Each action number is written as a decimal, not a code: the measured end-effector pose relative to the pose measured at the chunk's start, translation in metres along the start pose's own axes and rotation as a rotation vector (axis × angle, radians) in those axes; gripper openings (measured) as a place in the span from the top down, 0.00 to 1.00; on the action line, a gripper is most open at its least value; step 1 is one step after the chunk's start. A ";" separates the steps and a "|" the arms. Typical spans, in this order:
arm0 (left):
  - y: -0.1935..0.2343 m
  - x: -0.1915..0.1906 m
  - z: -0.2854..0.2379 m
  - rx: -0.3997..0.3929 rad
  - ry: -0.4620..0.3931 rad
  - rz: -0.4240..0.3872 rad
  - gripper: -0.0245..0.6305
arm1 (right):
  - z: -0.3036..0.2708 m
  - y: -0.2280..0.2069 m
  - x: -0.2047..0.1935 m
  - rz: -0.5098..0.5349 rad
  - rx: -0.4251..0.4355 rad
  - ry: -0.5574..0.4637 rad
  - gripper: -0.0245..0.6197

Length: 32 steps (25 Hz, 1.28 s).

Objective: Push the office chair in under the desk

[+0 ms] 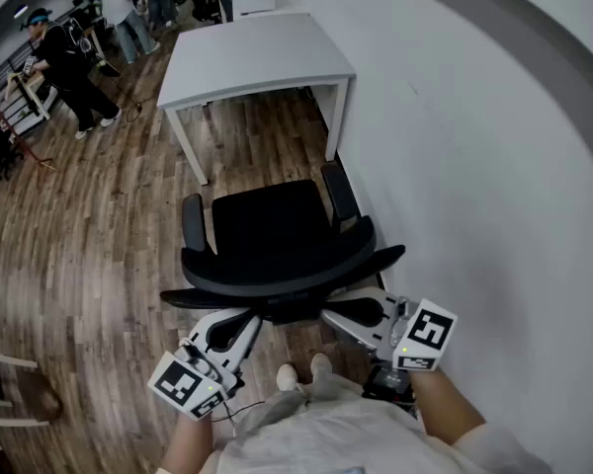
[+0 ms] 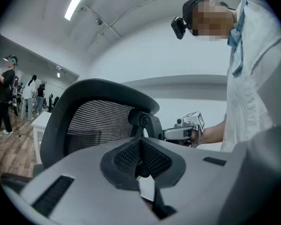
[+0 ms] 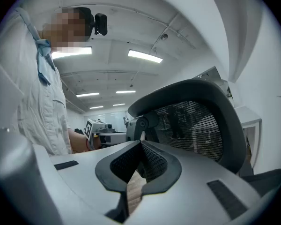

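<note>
Left gripper (image 1: 247,322) and right gripper (image 1: 334,316), each with jaws closed together and empty, sit just behind the backrest of the black office chair (image 1: 272,235). Wood floor (image 1: 89,235) separates the chair from the white desk (image 1: 257,57) ahead. People (image 1: 69,67) stand far left, and a white wall (image 1: 474,146) runs along the right.

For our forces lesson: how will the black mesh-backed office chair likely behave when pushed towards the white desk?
The black mesh-backed office chair probably slides readily over the smooth wooden plank floor. Its mesh back may flex, so the stiff curved frame seems safer to push.
</note>
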<state>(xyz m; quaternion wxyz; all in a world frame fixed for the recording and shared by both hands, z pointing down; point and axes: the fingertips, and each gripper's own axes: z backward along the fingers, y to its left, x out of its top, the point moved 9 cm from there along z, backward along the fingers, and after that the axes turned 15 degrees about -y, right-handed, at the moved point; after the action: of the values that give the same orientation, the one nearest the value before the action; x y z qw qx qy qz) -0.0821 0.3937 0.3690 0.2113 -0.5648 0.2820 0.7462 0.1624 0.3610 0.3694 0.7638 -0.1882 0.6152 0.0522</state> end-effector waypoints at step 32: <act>0.003 0.008 0.009 0.014 0.026 -0.051 0.96 | 0.013 -0.008 0.013 0.124 -0.029 0.083 0.91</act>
<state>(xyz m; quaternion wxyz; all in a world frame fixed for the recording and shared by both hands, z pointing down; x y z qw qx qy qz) -0.0930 0.3970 0.3640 0.2305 -0.5800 0.2754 0.7311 0.1801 0.3565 0.3606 0.7301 -0.1626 0.6561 0.1004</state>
